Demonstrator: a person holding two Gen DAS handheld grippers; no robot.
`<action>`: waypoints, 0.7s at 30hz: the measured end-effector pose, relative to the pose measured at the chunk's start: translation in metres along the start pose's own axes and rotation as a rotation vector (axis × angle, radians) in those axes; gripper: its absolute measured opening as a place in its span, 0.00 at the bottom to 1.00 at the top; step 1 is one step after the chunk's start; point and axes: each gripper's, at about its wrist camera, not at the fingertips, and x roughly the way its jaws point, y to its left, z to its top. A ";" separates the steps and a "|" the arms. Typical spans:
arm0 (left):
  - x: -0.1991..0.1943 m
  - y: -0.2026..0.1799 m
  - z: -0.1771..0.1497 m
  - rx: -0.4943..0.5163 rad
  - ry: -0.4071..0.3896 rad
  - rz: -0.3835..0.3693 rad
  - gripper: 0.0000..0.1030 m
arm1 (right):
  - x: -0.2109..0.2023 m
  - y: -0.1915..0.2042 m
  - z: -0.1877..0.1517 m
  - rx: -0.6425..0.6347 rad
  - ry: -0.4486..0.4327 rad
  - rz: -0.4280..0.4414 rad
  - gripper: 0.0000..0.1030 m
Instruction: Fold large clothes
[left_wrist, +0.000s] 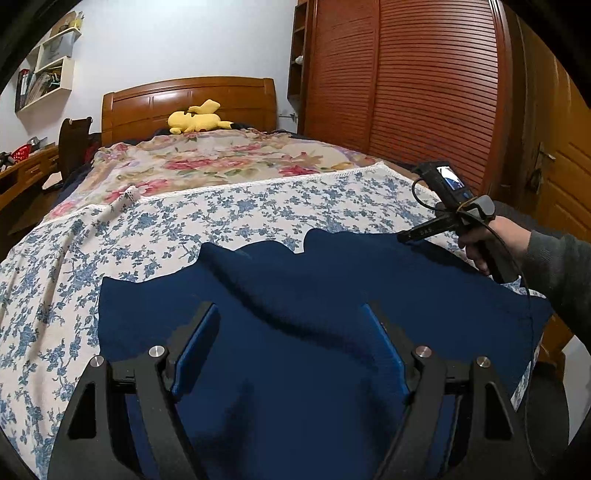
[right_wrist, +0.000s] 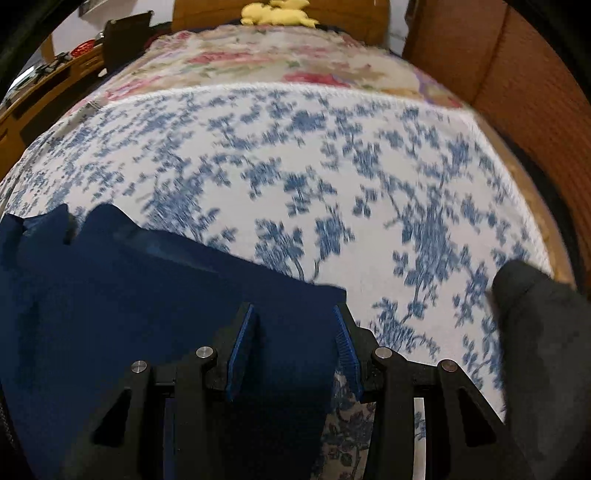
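Writing: the only lettering I can find is a faint pale mark on the black arm of the right gripper (left_wrist: 402, 237) in the left wrist view; it is too small for me to read.
Shelves: at far left in the left wrist view I see white wall shelves (left_wrist: 55, 74) holding books, with nothing on the spines that I can make out.
Desk: below them sits a wooden desk (left_wrist: 26, 170) with a red basket (left_wrist: 20, 151) on it.
Bed: the wooden headboard (left_wrist: 192, 99) and a yellow plush toy (left_wrist: 197, 118) lie at the far end, above a rose-print cover (left_wrist: 221, 158) and a blue-flowered sheet (left_wrist: 240, 214).
Garment: the dark blue garment (left_wrist: 295, 314) lies spread on the blue-flowered sheet at the near end of the bed.
Left gripper: my left gripper (left_wrist: 291, 332) has its fingers spread wide above the garment, pinching nothing.
Right gripper: my right gripper's fingers stand partly apart with a corner of the garment between them; I cannot tell whether the pads press on it.
Wardrobe: a slatted wooden wardrobe (left_wrist: 406, 81) fills the right.
Only in the left view: the hand (left_wrist: 491, 240) and grey sleeve (left_wrist: 561, 266) holding the right gripper, and its small lit screen (left_wrist: 450, 177).
Only in the right view: a dark grey cloth (right_wrist: 532, 306) at right on the sheet, blurred.
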 end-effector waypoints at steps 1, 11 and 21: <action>0.000 0.000 0.000 -0.001 0.003 0.001 0.77 | 0.003 -0.001 -0.001 0.006 0.007 0.011 0.44; 0.008 -0.002 -0.003 0.008 0.028 0.018 0.77 | -0.053 0.011 0.008 -0.100 -0.296 -0.053 0.03; 0.010 -0.005 -0.005 0.014 0.043 0.024 0.77 | -0.025 -0.027 0.007 0.031 -0.143 -0.207 0.03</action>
